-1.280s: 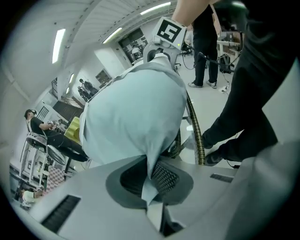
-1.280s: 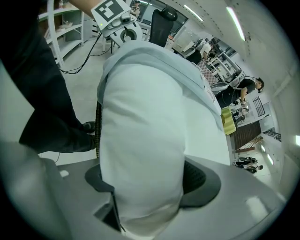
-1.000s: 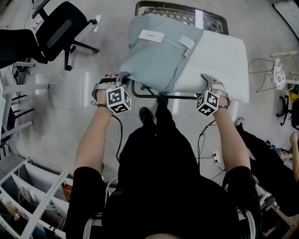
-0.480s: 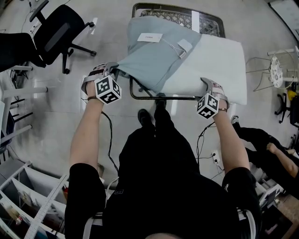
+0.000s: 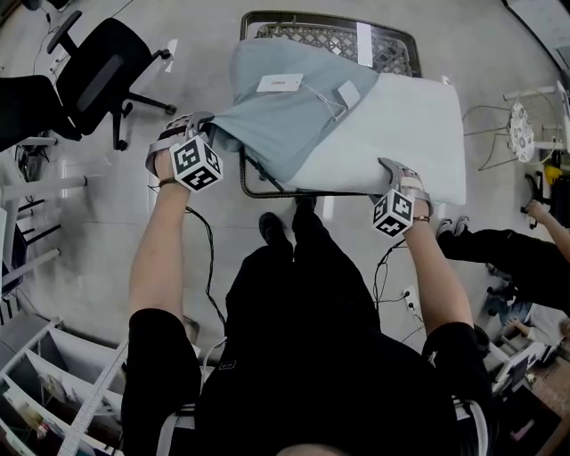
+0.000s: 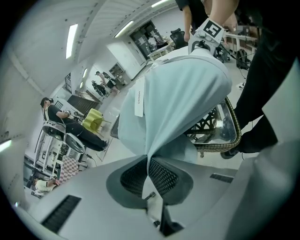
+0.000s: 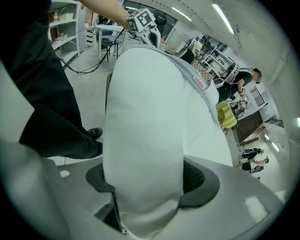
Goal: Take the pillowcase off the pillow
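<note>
Pale blue cloth of the pillowcase (image 5: 285, 120) had stretched toward nine o'clock over the last second. The left claw (image 5: 203, 132), clenched on a pinched fold of it, had drawn out that way, while the right claw (image 5: 396, 174) stayed put, grasping the thick near edge of the white pillow (image 5: 405, 125). A little more bare pillow showed, so the stripping looked roughly half done. The pillow lay on a wire basket (image 5: 267, 16) at twelve o'clock from the person. Its long axis ran nine to three, with the bare end pointing to three and the case's open mouth facing the same way.
</note>
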`<state>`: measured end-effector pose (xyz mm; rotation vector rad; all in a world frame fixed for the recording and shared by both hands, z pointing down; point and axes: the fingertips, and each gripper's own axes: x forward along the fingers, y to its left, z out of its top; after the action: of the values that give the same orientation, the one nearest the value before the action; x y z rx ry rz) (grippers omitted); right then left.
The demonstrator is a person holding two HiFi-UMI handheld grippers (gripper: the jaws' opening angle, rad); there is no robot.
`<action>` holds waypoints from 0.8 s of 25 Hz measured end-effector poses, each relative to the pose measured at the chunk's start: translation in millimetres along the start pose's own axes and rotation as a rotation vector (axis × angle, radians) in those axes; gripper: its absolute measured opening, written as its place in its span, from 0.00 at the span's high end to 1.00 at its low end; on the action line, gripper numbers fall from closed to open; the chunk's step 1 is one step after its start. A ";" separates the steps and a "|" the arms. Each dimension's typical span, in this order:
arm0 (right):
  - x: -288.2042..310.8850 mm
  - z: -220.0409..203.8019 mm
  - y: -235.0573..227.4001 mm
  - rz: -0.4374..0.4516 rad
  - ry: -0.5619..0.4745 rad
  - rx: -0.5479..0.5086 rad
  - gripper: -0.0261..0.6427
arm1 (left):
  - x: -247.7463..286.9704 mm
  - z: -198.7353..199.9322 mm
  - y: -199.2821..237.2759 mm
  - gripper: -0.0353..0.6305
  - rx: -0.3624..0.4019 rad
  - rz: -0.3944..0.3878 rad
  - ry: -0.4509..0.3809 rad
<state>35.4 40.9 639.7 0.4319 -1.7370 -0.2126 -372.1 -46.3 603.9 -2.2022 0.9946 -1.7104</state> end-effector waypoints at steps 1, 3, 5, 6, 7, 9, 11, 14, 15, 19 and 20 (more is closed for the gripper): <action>0.1 -0.2 0.7 0.003 -0.004 0.002 0.43 | 0.8 0.4 2.5 0.93 0.002 0.001 0.003; -0.6 -1.8 2.5 0.006 -0.012 0.004 0.43 | 2.5 1.5 7.9 0.93 0.007 0.002 0.010; -1.6 -5.3 3.8 0.007 -0.018 0.002 0.43 | 4.8 4.0 15.8 0.93 0.007 0.006 0.017; -2.1 -8.1 4.4 0.009 -0.018 -0.002 0.43 | 6.3 5.9 20.9 0.93 0.002 0.010 0.020; -2.6 -12.5 5.4 0.012 -0.013 -0.009 0.43 | 7.7 8.2 27.0 0.93 -0.006 0.016 0.023; -2.6 -27.9 10.3 0.025 0.016 -0.038 0.43 | 9.3 13.0 43.0 0.93 -0.032 0.034 0.029; -3.5 -45.9 18.3 0.029 0.046 -0.078 0.43 | 8.4 20.2 58.6 0.93 -0.044 0.049 0.027; -6.3 -51.1 22.3 0.000 0.040 -0.097 0.43 | 4.6 39.3 72.8 0.93 -0.009 0.078 0.014; -6.0 -48.7 21.9 -0.002 0.036 -0.091 0.43 | 2.6 46.5 76.5 0.93 -0.001 0.090 0.006; -3.1 -31.2 17.0 0.013 0.000 -0.054 0.43 | -6.8 67.6 97.2 0.93 0.041 0.132 -0.003; -3.9 -25.7 14.8 0.015 -0.012 -0.046 0.43 | -9.6 70.0 104.8 0.93 0.050 0.145 0.001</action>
<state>58.5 58.4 647.1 0.3852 -1.7430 -0.2443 -350.3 -137.7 519.5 -2.0448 1.0712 -1.6543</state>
